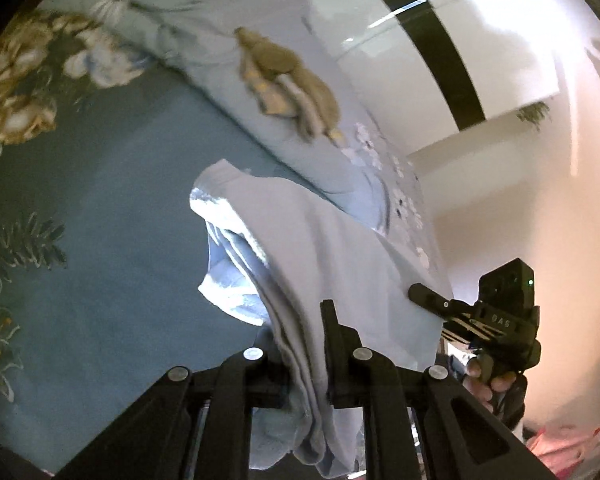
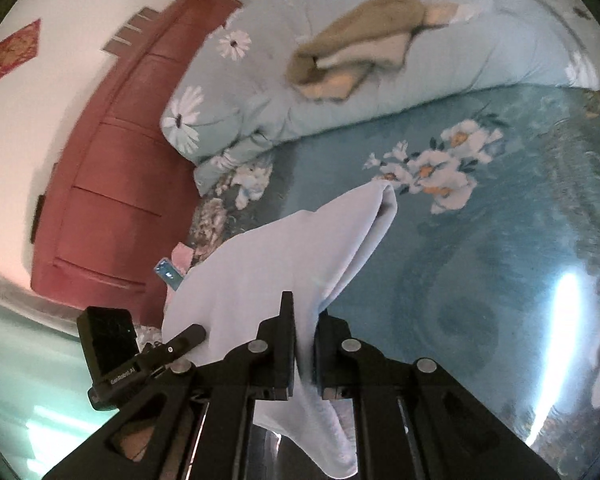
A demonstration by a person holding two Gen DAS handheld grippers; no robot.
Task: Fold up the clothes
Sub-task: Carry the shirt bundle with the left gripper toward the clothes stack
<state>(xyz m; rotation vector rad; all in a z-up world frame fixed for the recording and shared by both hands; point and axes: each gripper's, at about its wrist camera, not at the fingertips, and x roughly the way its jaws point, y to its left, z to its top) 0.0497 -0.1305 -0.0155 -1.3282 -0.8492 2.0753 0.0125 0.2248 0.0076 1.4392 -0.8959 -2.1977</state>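
Pale blue cloth, a garment [image 1: 300,248] hanging above the floral bedsheet [image 1: 112,208], is clamped in both the left gripper [image 1: 300,356] and right gripper [image 2: 305,344], and its bunched, slack folds could slip free or drape unevenly.

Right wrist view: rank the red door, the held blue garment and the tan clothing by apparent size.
1. red door
2. blue garment, near the camera, so it may look oversized
3. tan clothing
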